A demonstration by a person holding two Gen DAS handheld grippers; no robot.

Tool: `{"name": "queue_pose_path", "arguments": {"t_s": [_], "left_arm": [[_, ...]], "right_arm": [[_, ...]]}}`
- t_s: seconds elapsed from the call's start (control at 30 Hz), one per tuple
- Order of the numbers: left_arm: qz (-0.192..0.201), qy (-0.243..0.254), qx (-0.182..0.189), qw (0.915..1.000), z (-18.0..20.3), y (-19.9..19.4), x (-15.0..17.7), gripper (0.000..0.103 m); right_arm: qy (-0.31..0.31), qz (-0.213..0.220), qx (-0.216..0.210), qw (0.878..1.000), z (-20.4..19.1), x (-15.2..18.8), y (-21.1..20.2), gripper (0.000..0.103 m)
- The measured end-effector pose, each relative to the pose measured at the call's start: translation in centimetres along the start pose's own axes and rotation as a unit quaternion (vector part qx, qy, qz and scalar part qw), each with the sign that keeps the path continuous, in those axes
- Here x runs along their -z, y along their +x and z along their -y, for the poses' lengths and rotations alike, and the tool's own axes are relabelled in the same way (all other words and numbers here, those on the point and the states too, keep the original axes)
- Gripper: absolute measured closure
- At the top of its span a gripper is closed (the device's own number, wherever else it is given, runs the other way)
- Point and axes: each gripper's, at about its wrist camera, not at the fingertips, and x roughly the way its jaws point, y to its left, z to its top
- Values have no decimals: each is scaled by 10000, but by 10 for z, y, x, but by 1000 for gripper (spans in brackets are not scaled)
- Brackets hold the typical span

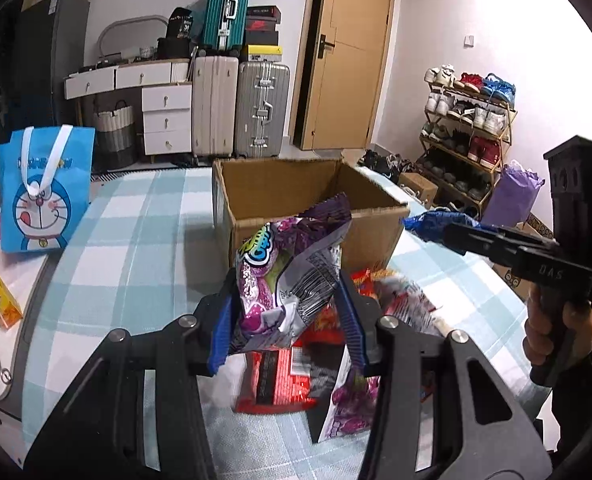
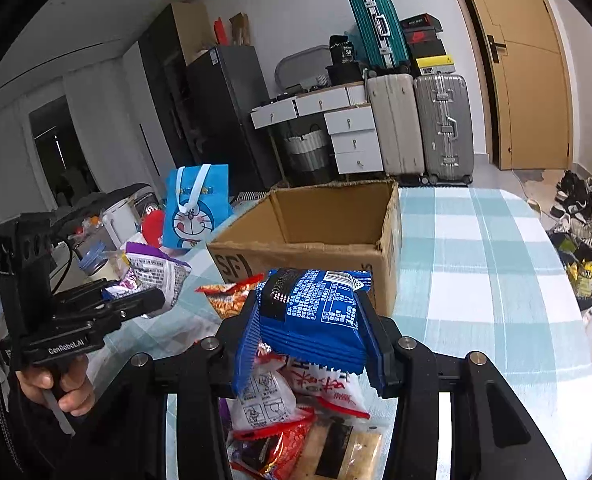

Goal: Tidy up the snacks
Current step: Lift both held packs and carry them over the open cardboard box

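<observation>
Checked cloth (image 1: 128,240); claws pinch crinkly purple packet (image 1: 288,276), blue packet (image 2: 316,312).

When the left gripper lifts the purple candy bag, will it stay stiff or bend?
The purple candy bag probably flops: its film is already creased between the left gripper fingers. It looks light and puffy. The glossy wrapper may slip, so a firm pinch seems wise.

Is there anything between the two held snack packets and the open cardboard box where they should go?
Nothing visible blocks either path. The left gripper holds the purple packet just before the cardboard box; the right gripper holds the blue packet near the box's front wall. The box top is open.
</observation>
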Motion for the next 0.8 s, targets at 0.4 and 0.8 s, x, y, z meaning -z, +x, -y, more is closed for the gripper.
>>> {"name": "queue_pose_path", "arguments": {"t_s": [0.4,0.8], "left_arm": [[227,57,-106,9997,5,2,-43,60],[170,37,-109,9998,9,44,-80,60]], "right_arm": [[-28,176,-9,9998,0,-27,7,58],[-122,104,42,9999,1,-52,37,58]]}}
